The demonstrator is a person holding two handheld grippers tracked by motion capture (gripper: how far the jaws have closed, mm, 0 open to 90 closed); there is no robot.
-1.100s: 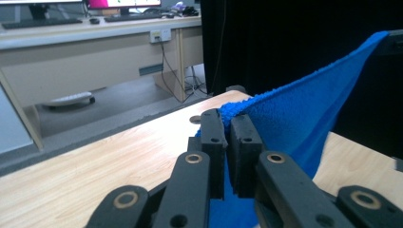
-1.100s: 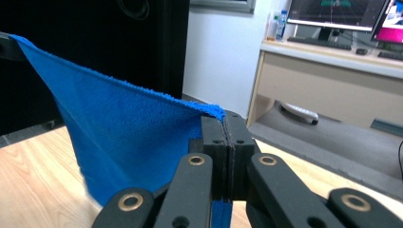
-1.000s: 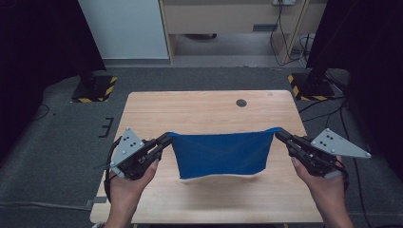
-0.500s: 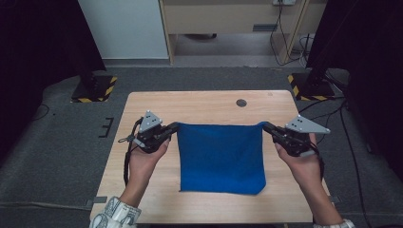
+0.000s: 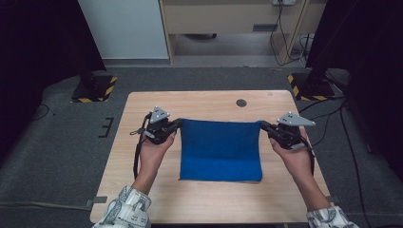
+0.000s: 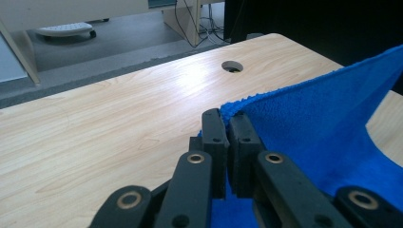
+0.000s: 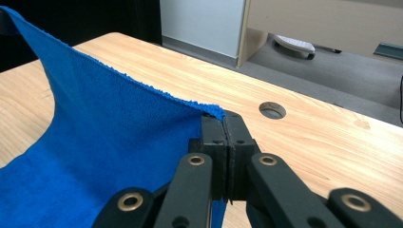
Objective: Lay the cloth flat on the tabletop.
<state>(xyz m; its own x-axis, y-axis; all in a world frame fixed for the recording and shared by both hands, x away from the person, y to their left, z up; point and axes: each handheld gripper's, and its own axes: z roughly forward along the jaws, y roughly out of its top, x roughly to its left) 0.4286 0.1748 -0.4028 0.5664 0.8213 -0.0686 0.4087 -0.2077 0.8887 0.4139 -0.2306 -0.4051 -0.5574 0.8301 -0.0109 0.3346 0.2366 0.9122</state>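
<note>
A blue towel [image 5: 220,149] is stretched across the middle of the wooden table [image 5: 209,102], its near part lying flat and its far edge held up taut. My left gripper [image 5: 178,122] is shut on the towel's far left corner [image 6: 228,110]. My right gripper [image 5: 262,126] is shut on the far right corner [image 7: 216,113]. In the left gripper view the cloth [image 6: 328,128] runs off to the right from the jaws. In the right gripper view the cloth [image 7: 104,142] runs off to the left.
A round cable hole [image 5: 241,102] sits near the table's far edge, beyond the towel. Bare wood lies on both sides of the cloth and in front of it. Dark stands with striped feet [image 5: 95,88] flank the table on the grey floor.
Both grippers have moved away from the person and down with the towel. The cloth, which hung in the air, now lies mostly flat on the table.
</note>
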